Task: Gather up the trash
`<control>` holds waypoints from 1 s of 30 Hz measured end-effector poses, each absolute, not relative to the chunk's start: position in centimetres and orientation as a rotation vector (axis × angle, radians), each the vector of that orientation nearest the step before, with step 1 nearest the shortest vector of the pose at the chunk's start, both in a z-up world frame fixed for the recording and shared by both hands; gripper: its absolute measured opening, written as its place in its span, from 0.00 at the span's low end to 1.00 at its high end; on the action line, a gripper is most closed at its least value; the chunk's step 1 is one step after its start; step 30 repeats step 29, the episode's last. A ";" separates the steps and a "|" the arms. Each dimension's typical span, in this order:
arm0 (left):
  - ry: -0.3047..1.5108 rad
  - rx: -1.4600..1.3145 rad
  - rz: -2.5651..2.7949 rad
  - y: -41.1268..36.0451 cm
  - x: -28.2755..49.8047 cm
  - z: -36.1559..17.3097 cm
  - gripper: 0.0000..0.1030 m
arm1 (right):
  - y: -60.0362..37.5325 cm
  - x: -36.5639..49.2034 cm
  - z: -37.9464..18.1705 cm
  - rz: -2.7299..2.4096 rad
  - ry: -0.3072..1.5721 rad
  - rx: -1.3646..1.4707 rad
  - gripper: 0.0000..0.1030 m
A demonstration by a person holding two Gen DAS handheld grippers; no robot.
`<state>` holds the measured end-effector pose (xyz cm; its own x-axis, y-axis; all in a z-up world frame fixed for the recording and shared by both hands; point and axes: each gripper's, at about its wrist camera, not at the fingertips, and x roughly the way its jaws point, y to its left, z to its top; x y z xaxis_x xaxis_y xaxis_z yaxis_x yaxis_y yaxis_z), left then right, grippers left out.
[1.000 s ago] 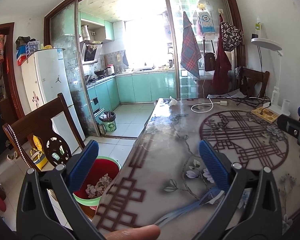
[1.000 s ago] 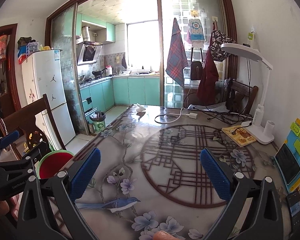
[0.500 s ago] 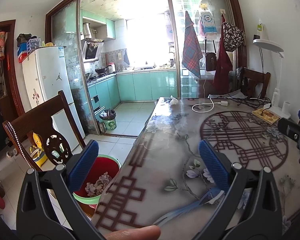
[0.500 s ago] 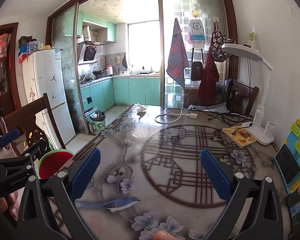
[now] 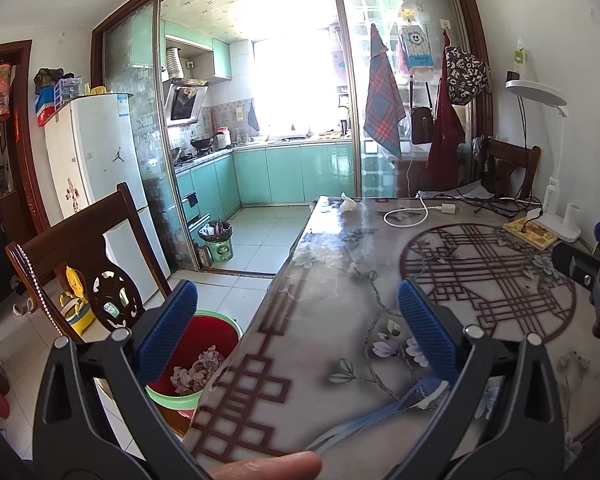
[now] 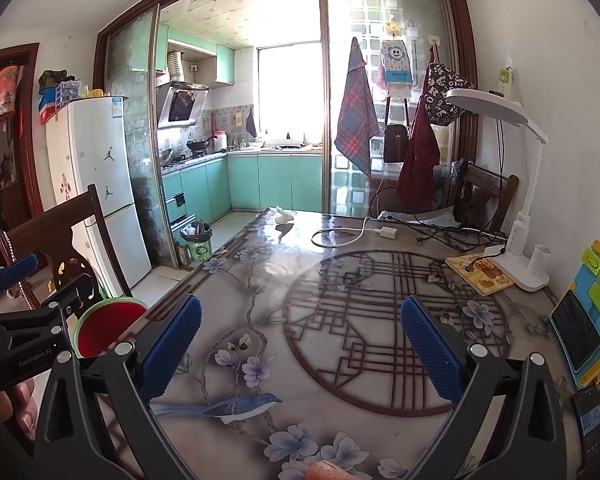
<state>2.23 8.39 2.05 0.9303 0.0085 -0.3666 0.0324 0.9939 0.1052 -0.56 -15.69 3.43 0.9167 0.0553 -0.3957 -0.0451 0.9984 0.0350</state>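
Both hand-held grippers, left (image 5: 296,320) and right (image 6: 300,332), remain spread and empty above the desk (image 6: 260,280). Nothing has shifted. Crumpled tissue (image 6: 283,216) lies at the desk's far edge; the red bin (image 5: 204,356) stands beside the near-left corner, uncollected.
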 end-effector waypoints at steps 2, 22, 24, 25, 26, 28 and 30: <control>0.376 0.112 -0.012 8.3 2.2 2.1 0.96 | -15.7 -0.5 3.4 0.052 0.409 0.028 0.94; 0.324 0.124 -0.033 7.7 1.4 2.6 0.96 | -15.7 -0.4 2.8 0.061 0.417 0.023 0.94; 0.333 0.118 -0.032 7.8 1.5 2.7 0.96 | -15.7 -0.5 2.8 0.061 0.416 0.022 0.94; 0.335 0.115 -0.030 7.8 1.5 2.6 0.96 | -15.7 -0.5 2.8 0.061 0.416 0.021 0.94; 0.341 0.111 -0.026 7.9 1.6 2.6 0.96 | -15.7 -0.4 2.8 0.061 0.418 0.022 0.94; 0.352 0.103 -0.024 8.1 1.7 2.5 0.96 | -15.7 -0.4 2.8 0.062 0.421 0.024 0.94; 0.355 0.104 -0.022 8.1 1.7 2.4 0.96 | -15.7 -0.4 2.8 0.062 0.421 0.024 0.94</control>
